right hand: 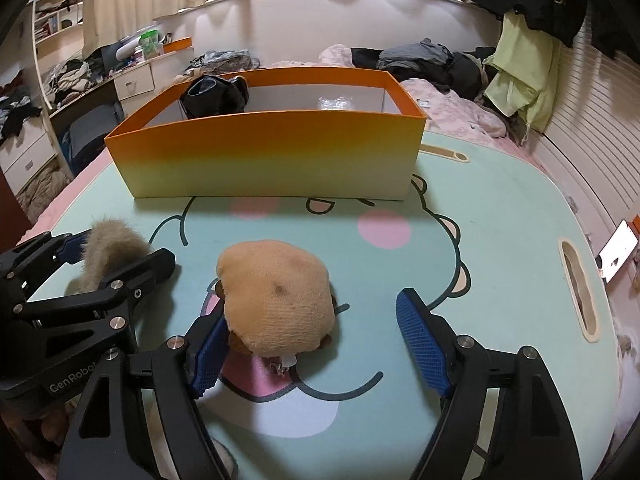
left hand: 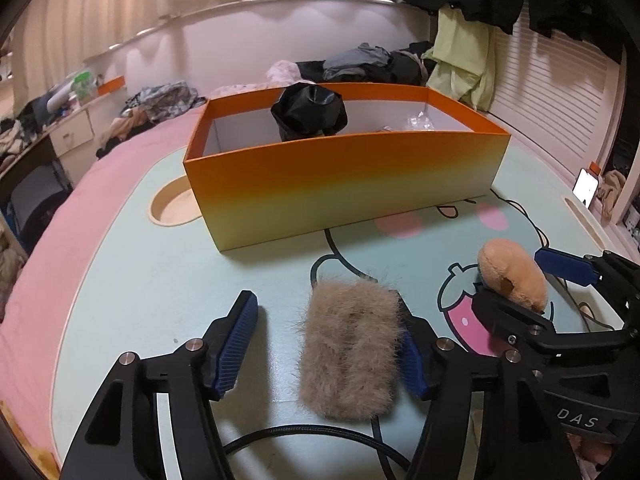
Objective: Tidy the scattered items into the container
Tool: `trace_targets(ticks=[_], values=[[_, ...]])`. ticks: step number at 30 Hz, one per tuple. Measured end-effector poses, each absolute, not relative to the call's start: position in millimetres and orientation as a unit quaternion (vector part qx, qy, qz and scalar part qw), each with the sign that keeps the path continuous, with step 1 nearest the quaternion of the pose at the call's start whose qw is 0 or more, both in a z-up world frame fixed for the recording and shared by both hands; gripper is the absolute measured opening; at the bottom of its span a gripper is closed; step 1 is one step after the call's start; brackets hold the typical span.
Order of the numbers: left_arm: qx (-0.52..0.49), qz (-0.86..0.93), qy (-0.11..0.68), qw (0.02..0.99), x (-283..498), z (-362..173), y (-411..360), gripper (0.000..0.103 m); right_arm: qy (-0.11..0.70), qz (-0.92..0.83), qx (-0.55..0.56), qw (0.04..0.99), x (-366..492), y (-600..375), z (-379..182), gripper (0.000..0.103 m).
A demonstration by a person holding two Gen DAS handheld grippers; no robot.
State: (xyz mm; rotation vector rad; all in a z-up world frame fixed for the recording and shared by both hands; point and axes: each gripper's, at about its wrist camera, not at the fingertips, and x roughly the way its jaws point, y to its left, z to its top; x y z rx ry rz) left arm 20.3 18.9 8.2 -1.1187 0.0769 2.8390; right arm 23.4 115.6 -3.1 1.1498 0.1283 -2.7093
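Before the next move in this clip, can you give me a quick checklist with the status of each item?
1. Left tool open around the fuzzy grey-brown pouch: ok, a gap shows at the left pad; the right pad is at the fur.
2. Right tool open around the tan plush toy: ok, the toy leans on the left pad.
3. Both items lie flat on the mint cartoon tabletop: ok.
4. Orange cardboard box upright, top open: ok.
5. Room inside the box beside the black crumpled bag: ok; the floor is mostly hidden.
6. Tools clear of each other: cannot tell, they sit very close.
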Motion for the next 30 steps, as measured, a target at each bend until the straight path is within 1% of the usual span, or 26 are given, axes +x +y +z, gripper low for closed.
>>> trace_targets(ticks=[8,30], values=[[-0.367,0.929,0.024,0.042,19.3,8.8,18.3,0.067,0.043,-0.915,0.388,0.098,23.1,115.5,-3.0,0.078],[-0.367,0.929,0.024,0.042,19.0,9.1,18.6,0.067,0.043,-0.915,0.388,0.098,23.4,115.1,-2.8,0.078]])
